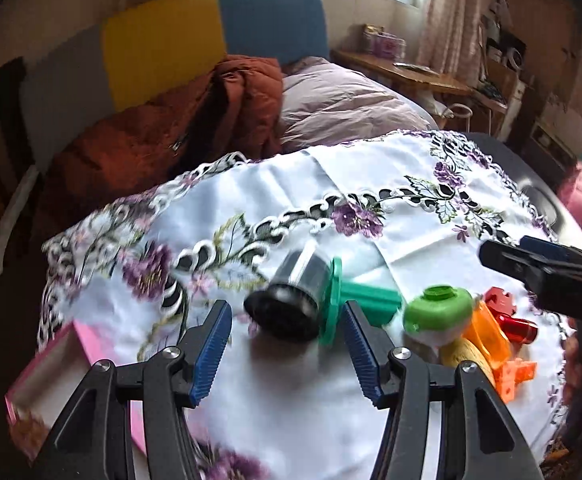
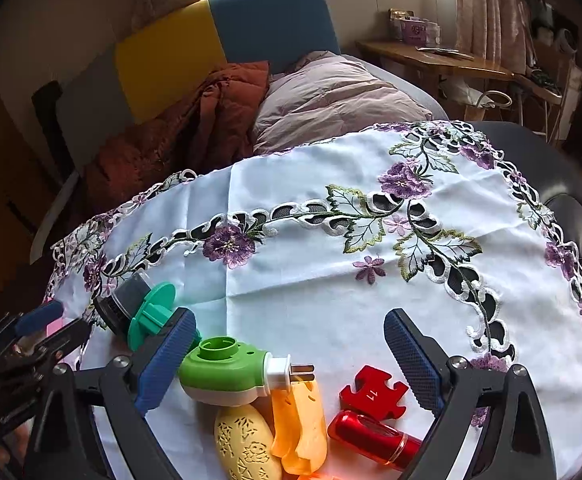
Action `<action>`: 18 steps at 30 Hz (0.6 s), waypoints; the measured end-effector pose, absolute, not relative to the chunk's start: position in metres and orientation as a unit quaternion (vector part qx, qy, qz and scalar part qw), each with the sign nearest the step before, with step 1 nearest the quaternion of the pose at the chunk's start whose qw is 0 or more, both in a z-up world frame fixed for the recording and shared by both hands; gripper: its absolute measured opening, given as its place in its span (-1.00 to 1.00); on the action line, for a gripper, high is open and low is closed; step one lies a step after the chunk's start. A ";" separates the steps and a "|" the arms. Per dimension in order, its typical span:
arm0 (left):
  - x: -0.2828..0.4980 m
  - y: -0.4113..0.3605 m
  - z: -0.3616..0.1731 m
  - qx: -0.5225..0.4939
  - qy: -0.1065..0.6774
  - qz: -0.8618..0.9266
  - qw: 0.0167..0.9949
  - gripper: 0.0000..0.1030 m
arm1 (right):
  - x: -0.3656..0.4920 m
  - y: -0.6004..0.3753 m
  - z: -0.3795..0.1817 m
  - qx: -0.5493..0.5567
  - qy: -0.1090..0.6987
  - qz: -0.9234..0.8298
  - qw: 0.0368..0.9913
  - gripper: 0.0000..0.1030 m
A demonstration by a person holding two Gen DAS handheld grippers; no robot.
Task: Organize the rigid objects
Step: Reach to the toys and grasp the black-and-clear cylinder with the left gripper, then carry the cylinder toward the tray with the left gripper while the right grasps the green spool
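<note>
Reaching toward the green-and-black plunger toy [image 1: 307, 300], the left gripper [image 1: 287, 332] hangs just near of it with jaws spread wide and empty, the toy lying on its side on the embroidered cloth [image 1: 331, 184]. A pink box [image 1: 51, 376] sits at the near left, likely the destination. The right gripper [image 2: 287, 360] also stands wide and empty over the cluster: green plug-in device [image 2: 227, 372], orange piece [image 2: 299, 424], yellow carved oval [image 2: 247, 444], red puzzle block [image 2: 373, 394], red cylinder [image 2: 371, 438]. The step in hand appears to be the first pick; next, the left jaws should advance around the toy's black barrel and close.
</note>
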State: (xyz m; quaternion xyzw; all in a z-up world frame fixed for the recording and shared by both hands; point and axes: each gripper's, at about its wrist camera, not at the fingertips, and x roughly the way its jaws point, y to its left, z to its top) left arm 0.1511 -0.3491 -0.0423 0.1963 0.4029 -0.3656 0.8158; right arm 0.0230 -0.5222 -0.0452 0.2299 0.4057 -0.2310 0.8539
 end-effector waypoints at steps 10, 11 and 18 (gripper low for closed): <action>0.196 -0.386 -0.077 0.235 0.441 -0.389 0.774 0.12 | 0.025 -0.523 -0.047 0.241 0.409 -0.222 0.852 0.86; 0.199 -0.389 -0.081 0.239 0.446 -0.392 0.768 0.12 | 0.026 -0.523 -0.047 0.240 0.409 -0.221 0.852 0.86; 0.198 -0.397 -0.099 0.240 0.464 -0.403 0.752 -0.16 | 0.028 -0.524 -0.049 0.238 0.413 -0.223 0.850 0.86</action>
